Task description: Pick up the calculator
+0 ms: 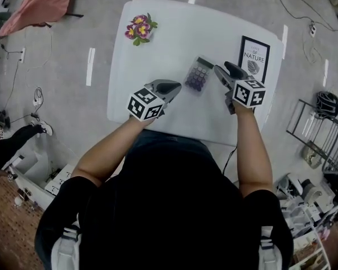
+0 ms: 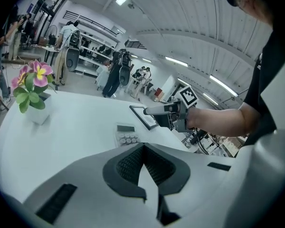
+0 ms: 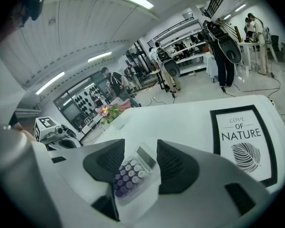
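Your right gripper (image 3: 139, 148) is released: its 2 jaws stand apart with the calculator (image 3: 132, 174) lying flat between them on the white table (image 1: 174, 32), purple keys toward you, not clamped. Your left gripper (image 2: 143, 147) is clenched on nothing, its tips together, hovering just beside the calculator's other side. A framed print (image 1: 253, 57) lies near the right gripper; 1 small flower pot (image 1: 139, 28) sits well apart.

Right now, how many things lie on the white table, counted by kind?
Calculator: 1
Potted flower: 1
Framed print: 1
Total: 3
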Demonstrator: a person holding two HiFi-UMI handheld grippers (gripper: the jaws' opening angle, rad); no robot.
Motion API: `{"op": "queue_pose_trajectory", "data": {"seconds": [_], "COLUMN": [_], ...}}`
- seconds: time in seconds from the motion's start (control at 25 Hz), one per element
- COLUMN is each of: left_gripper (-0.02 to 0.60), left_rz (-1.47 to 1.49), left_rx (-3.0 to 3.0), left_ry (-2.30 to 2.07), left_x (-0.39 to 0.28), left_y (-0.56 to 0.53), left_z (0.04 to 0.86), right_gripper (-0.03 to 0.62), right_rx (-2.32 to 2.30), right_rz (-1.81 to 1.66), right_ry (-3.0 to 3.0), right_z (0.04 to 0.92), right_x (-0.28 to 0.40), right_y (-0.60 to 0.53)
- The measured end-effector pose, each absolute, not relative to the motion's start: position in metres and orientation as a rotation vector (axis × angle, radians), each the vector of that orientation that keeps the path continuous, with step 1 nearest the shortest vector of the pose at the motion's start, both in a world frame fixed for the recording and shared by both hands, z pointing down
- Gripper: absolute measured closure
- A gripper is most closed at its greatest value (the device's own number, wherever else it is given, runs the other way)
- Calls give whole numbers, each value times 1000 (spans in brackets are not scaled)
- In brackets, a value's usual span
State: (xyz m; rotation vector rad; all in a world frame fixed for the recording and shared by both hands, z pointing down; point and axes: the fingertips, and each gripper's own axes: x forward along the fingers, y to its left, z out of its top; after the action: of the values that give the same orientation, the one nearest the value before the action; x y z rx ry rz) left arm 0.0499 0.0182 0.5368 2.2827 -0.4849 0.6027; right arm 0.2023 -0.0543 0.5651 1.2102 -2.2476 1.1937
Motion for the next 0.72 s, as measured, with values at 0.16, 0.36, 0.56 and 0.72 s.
{"op": "queue_pose_trajectory", "data": {"seconds": [0.16, 0.36, 0.56, 0.72], "left_gripper": [566, 566, 566, 566], "left_rz": [629, 691, 733, 776], "left_rx": [2258, 2229, 2183, 2140], "left_ry": [-477, -455, -438, -422], "left_x": [53, 57, 59, 58], "left_y": [32, 49, 64, 77], "left_z": [539, 545, 552, 556], "right_gripper": [368, 368, 371, 372], "right_rx": [1179, 1130, 1072, 1043], "right_rz": [1229, 1272, 1292, 1308], "right_ry": [-2223, -2212, -2203, -2191], "right_z": [567, 567, 566, 564], "right_x": [200, 192, 183, 178], "right_y": [-49, -44, -39, -31]}}
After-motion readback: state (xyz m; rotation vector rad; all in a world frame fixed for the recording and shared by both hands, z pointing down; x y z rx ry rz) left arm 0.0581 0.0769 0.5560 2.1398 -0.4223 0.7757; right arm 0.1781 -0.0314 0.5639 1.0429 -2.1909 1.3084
